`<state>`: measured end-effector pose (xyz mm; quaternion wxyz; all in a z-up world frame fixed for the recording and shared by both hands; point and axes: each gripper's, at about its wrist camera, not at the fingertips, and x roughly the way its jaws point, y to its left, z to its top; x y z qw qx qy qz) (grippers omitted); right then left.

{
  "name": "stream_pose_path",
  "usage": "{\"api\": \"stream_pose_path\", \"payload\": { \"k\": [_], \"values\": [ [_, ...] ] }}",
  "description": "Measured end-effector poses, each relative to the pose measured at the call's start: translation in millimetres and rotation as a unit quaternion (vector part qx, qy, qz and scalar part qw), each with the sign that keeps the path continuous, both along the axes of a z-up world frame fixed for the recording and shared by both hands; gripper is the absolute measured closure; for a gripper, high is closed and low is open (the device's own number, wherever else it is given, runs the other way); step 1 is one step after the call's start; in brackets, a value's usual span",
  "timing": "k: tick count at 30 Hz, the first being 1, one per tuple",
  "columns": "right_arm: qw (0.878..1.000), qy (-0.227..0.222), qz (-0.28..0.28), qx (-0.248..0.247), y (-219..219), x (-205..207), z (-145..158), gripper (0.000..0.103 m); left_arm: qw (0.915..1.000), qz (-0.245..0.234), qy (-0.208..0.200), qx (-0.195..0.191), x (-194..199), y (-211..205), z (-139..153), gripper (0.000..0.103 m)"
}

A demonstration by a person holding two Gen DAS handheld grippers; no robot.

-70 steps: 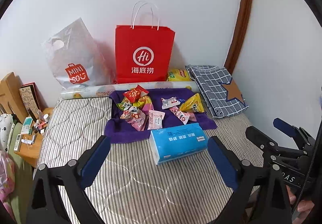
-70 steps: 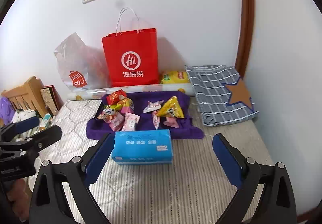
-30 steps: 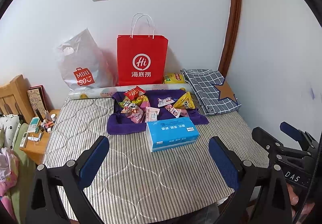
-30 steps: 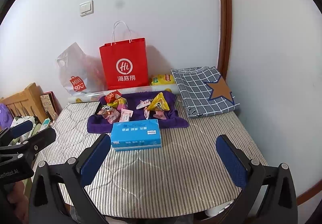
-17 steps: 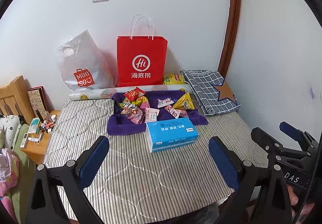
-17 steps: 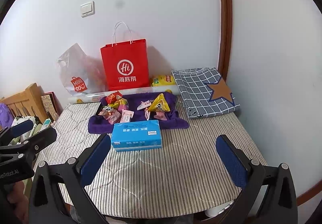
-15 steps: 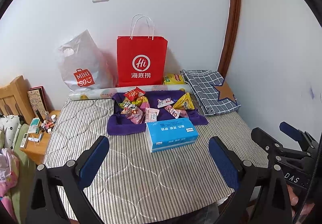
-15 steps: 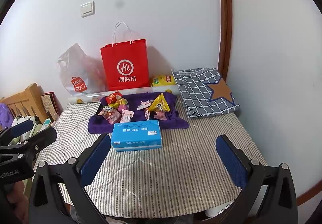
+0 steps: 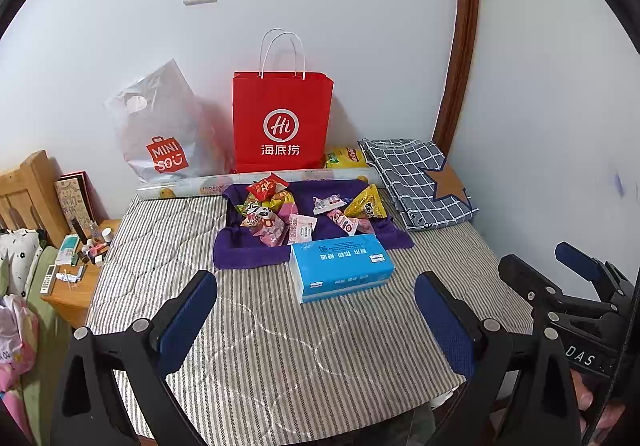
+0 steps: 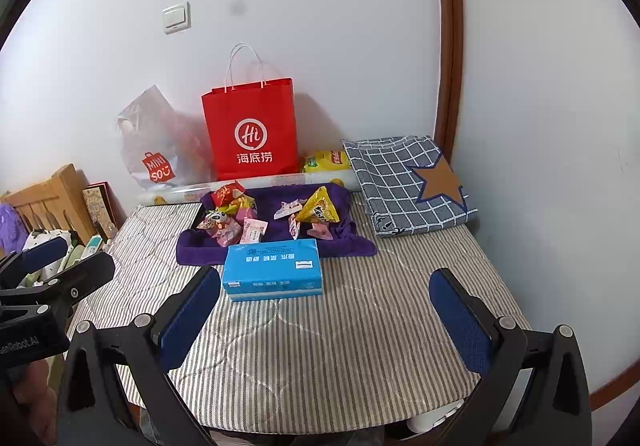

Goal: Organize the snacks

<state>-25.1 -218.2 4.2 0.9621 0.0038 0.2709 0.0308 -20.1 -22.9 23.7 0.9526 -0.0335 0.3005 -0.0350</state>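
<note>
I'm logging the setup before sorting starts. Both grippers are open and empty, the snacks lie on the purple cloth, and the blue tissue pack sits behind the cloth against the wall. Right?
Not quite: the tissue pack sits in front of the purple cloth, on the near side, as the left wrist view shows. The rest holds: the left gripper and right gripper are open and empty, and the snacks lie on the cloth.

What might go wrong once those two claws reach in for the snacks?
The blue tissue box sits directly in front of the snack pile on the purple cloth, so a gripper reaching in might knock it. The packets overlap, so one grab may drag its neighbours. The cloth may bunch under a pinch.
</note>
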Motion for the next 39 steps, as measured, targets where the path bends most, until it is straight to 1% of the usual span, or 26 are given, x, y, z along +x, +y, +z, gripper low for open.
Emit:
{"api": "stream_pose_path", "payload": {
  "k": [39],
  "values": [
    [1.0,-0.004,0.005,0.003,2.7,-3.8,0.4,0.0,1.0,0.0,-0.001,0.001,0.3,0.9,-0.2,0.003]
  ]
}}
